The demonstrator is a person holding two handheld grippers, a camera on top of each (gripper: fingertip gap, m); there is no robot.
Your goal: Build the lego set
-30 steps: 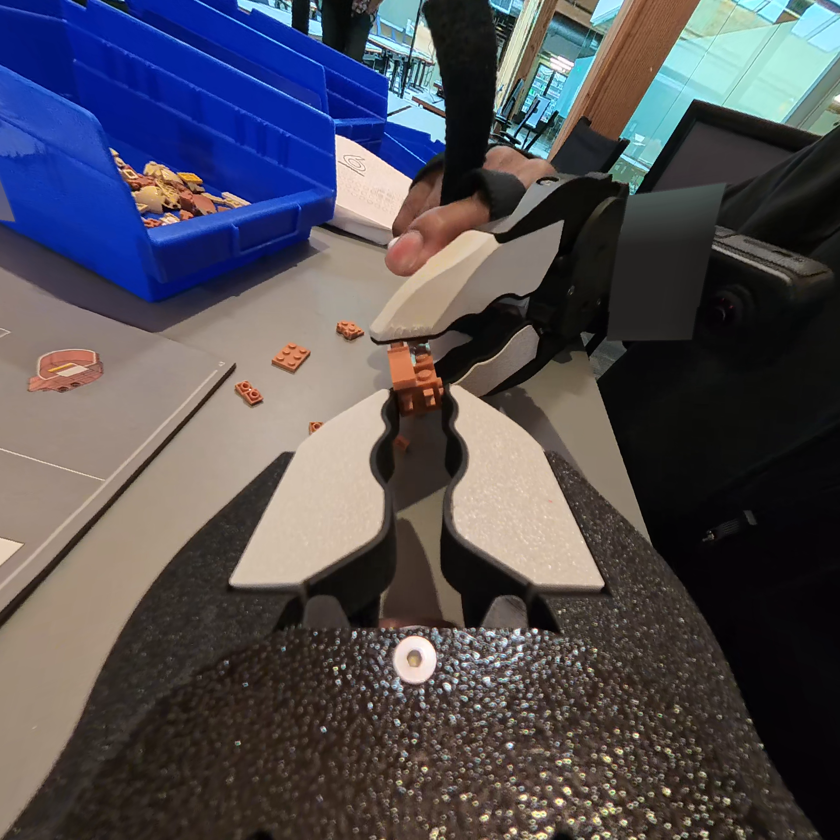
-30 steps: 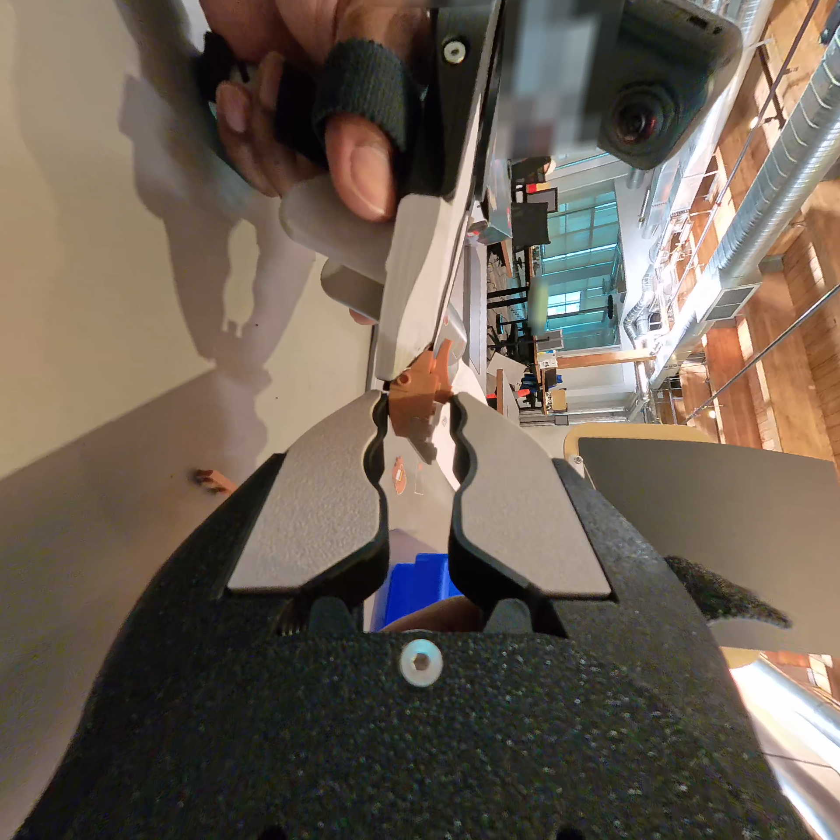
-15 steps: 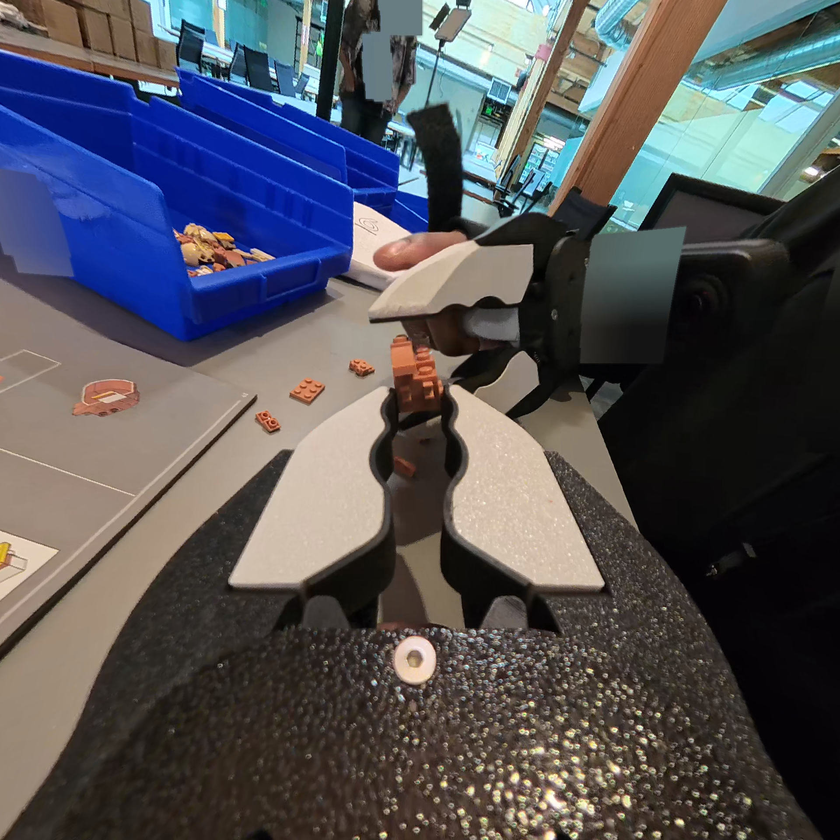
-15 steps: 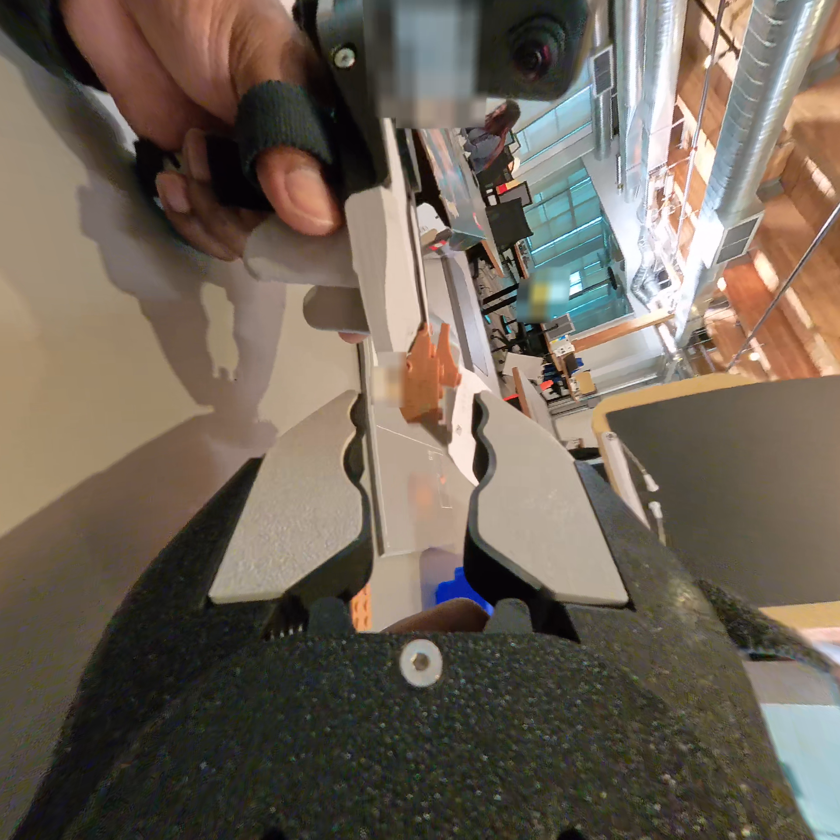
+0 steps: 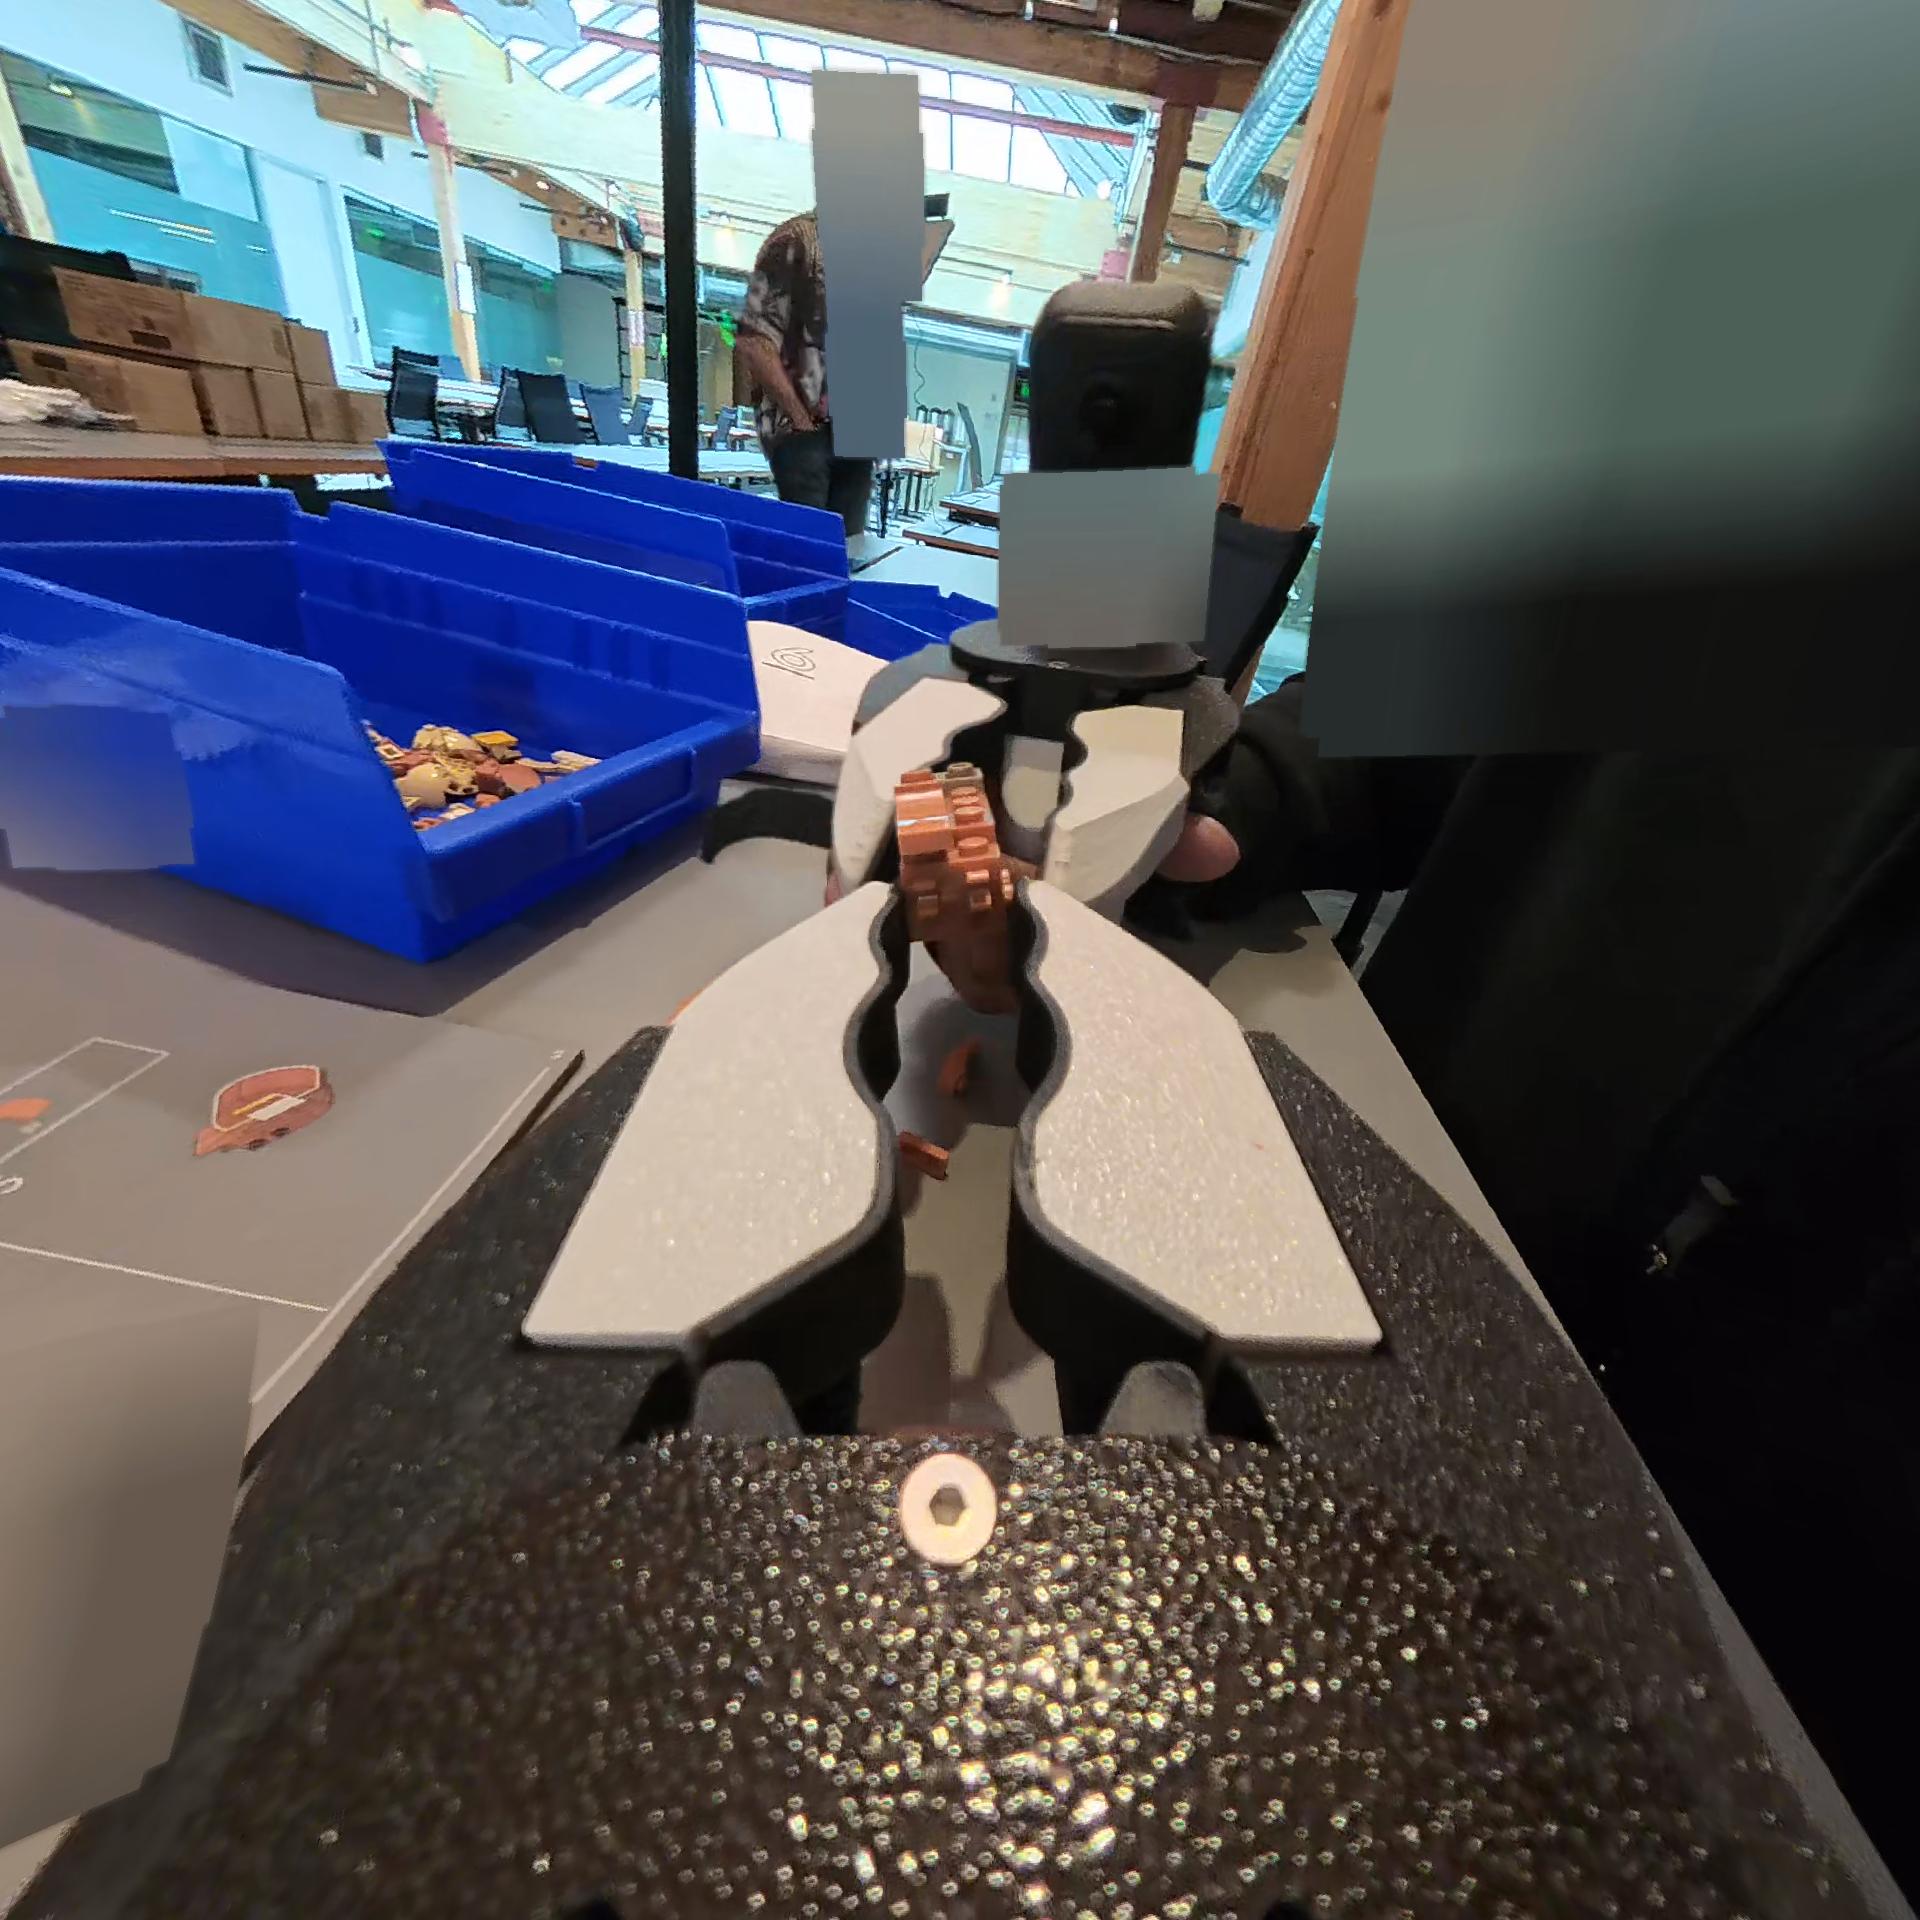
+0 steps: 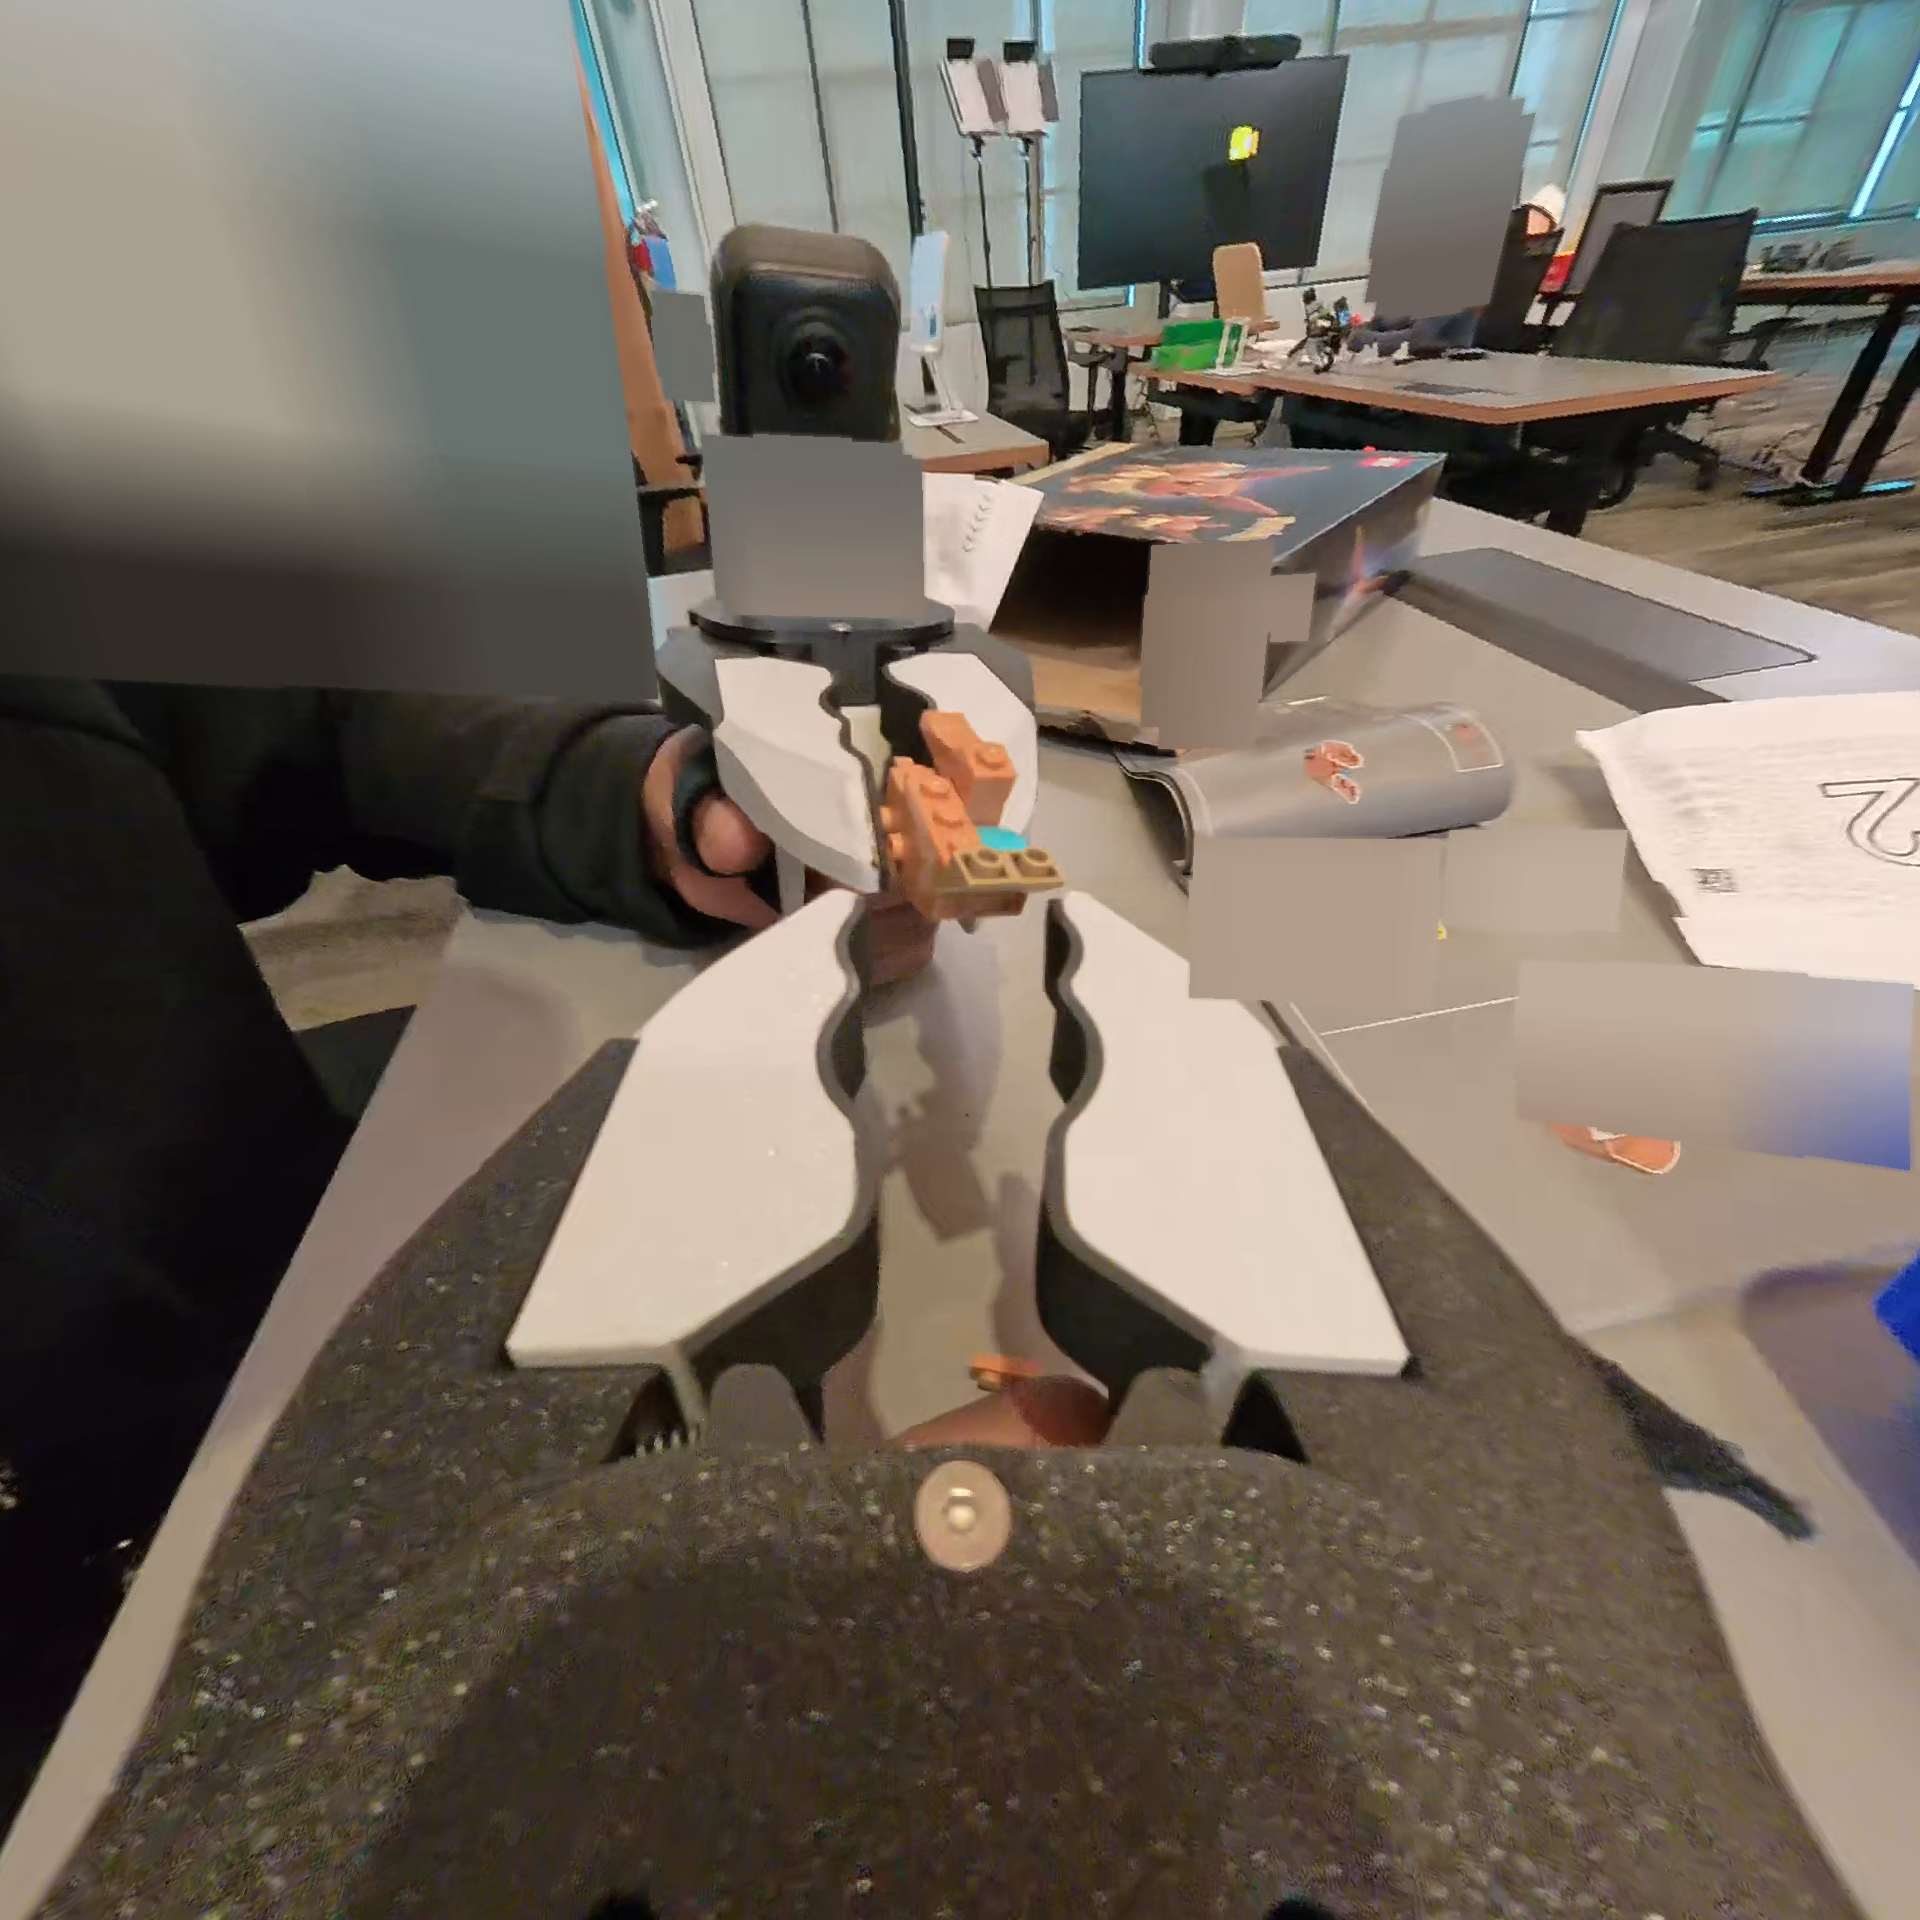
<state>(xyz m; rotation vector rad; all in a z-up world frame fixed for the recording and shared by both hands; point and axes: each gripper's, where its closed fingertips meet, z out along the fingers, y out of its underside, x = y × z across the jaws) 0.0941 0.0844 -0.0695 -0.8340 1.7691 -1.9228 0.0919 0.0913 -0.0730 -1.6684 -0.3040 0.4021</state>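
While my left gripper (image 5: pixel 958 904) squeezes the brown brick lump (image 5: pixel 951 852) above the worktop (image 5: pixel 623 966), my right gripper (image 6: pixel 951 914) waits open just before it, pads apart.

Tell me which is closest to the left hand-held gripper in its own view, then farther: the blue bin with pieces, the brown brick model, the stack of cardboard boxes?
1. Brown brick model, gripped at the left hand-held gripper tips.
2. Blue plastic bin of small pieces, left on the table.
3. Stacked cardboard boxes, far back left.
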